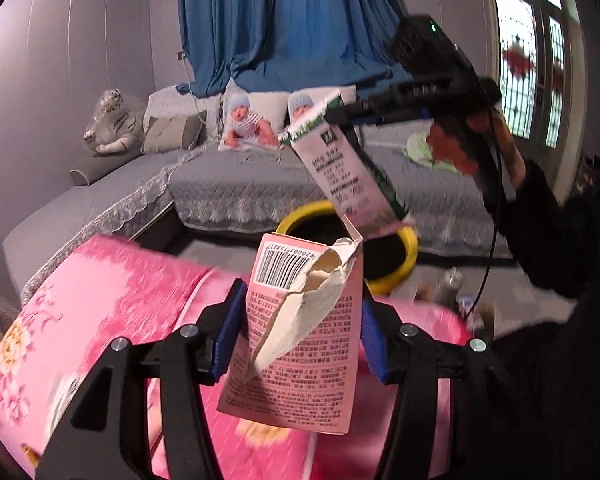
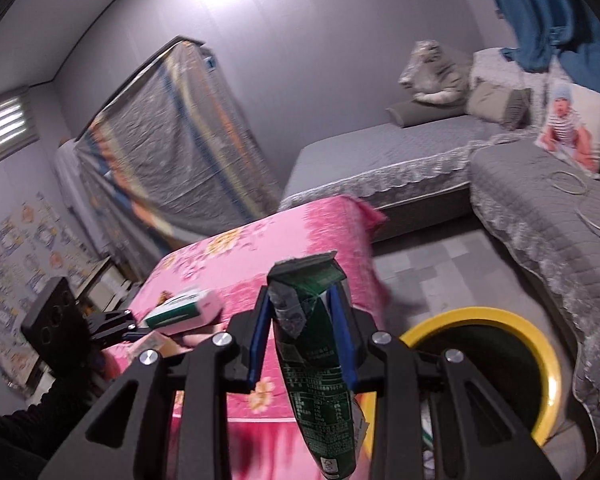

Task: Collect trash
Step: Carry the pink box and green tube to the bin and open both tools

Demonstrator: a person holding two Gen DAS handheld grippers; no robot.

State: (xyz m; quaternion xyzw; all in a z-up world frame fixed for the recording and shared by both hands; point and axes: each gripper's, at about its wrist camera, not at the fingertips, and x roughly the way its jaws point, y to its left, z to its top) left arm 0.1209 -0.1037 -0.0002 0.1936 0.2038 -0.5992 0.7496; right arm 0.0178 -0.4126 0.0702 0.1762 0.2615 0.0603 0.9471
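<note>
Gripping a torn pink box with barcode 920001158217, the left hand-held gripper; right one pinches a green carton.

A grey L-shaped sofa fills the far side, a plush tiger on its left end, blue curtain behind. Near left lies a pink floral cloth.

The bin stands on the floor between the table and the sofa.
</note>
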